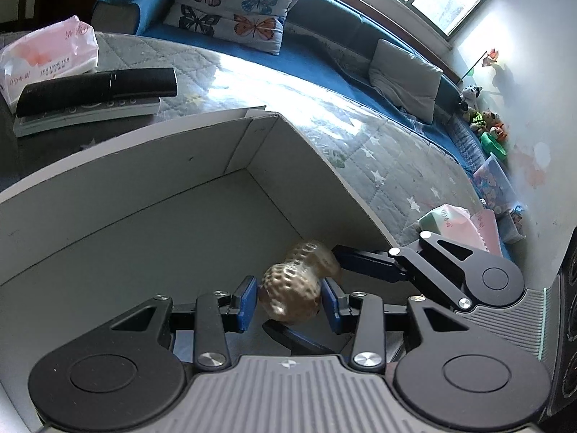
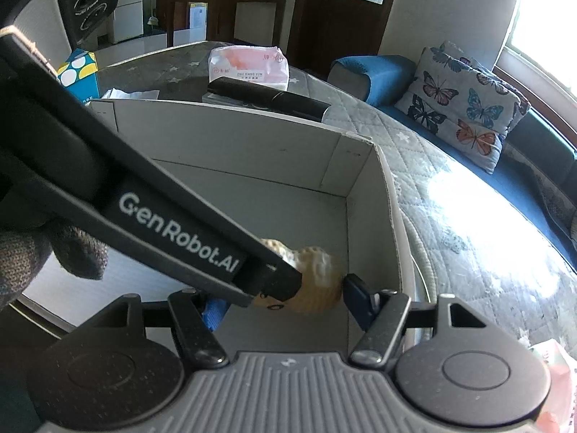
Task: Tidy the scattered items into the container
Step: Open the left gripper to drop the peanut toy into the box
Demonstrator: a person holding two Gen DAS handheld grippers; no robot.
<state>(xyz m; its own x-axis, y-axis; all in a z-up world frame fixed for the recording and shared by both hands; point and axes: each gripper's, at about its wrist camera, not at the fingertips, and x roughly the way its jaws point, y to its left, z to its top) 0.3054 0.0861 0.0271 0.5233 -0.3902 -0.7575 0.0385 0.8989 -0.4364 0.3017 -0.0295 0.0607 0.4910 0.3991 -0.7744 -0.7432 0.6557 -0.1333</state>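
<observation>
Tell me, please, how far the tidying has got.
Done: nothing lies on the visible floor of the white box. In hand: a blurred peanut-shaped toy sits between the pads of the left gripper inside the box, right gripper beside it; the grip is unclear. Left: a black remote and tissue pack lie outside.

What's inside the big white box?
Inside the white box there's one bumpy tan peanut-shaped toy, between the left gripper's blue pads. The box floor around it looks bare. Both grippers cover the near part, so that can't be seen.
</observation>
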